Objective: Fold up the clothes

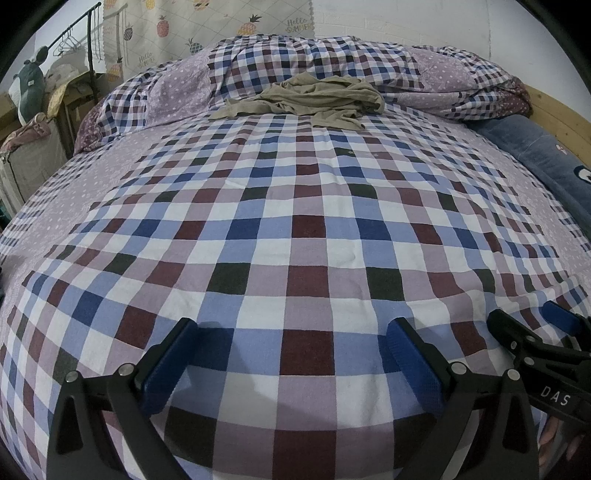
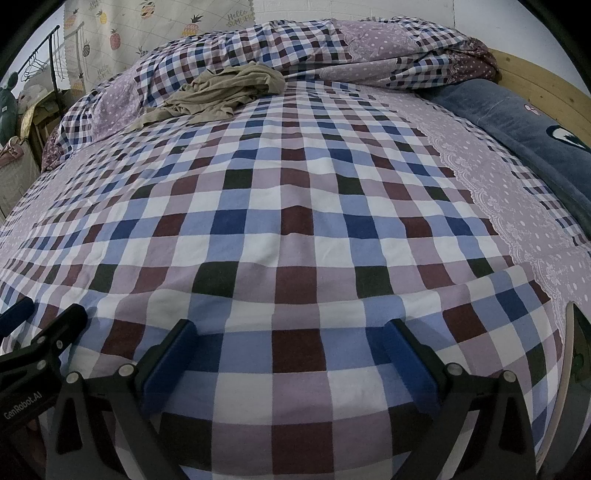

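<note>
1. Nearest the left wrist camera, the left gripper [image 1: 291, 332] is seen with its two black fingers and blue pads [image 1: 166, 369] spread wide apart; nothing is held between them, only the bed cover is seen beneath.
2. In the right wrist view, the right gripper [image 2: 288, 332] is likewise shown wide open and empty, its blue pads [image 2: 166, 365] set over the near edge of the bed.
3. The two grippers are placed side by side: part of the right one is caught at the lower right of the left view, and part of the left one at the lower left of the right view.
4. The bed is covered by a checked sheet of white, blue, maroon and lilac squares [image 1: 295, 221], lying mostly flat.
5. A crumpled beige-olive garment of thin fabric [image 1: 306, 99] is found at the far end of the bed, well apart from both grippers, unfolded and bunched.
6. The garment is lying against a heaped checked and lilac dotted quilt [image 1: 332, 59] along the far edge.
7. A grey-blue plush blanket [image 2: 517, 118] is seen on the right side, beside a wooden bed frame [image 2: 546, 77].
8. A pineapple-printed curtain [image 1: 207, 26] is hung behind the bed.
</note>
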`<state>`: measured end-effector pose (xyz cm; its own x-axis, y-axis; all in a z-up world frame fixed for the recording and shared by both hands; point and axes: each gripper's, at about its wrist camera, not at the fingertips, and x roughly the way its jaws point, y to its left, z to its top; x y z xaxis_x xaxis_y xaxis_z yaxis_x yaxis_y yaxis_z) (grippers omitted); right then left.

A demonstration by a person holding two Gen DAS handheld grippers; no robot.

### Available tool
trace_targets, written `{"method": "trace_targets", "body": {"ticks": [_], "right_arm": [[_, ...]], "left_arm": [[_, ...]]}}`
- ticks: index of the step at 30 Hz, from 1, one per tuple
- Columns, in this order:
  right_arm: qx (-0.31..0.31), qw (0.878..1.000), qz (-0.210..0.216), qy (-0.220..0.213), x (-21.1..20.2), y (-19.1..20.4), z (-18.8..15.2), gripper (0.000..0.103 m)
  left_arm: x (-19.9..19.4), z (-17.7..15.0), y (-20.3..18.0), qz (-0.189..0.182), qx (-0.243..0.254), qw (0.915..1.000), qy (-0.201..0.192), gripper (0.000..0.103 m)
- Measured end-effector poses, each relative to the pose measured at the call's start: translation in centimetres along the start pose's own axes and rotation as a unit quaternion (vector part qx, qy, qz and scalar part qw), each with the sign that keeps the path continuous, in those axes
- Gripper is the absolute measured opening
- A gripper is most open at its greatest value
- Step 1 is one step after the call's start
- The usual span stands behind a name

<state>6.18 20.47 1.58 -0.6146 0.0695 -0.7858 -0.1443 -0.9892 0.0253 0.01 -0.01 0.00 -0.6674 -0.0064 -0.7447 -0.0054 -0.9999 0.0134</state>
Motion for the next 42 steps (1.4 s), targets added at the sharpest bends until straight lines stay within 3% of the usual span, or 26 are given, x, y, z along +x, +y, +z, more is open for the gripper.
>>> {"method": "trace_targets", "body": {"ticks": [42], "right_arm": [[0.015, 1.0, 0.015, -0.004, -0.15, -0.5, 0.04, 0.103]], "left_arm": [[-0.01, 0.38, 0.43, -0.017, -0.012, 0.9997, 0.011, 0.103]]}}
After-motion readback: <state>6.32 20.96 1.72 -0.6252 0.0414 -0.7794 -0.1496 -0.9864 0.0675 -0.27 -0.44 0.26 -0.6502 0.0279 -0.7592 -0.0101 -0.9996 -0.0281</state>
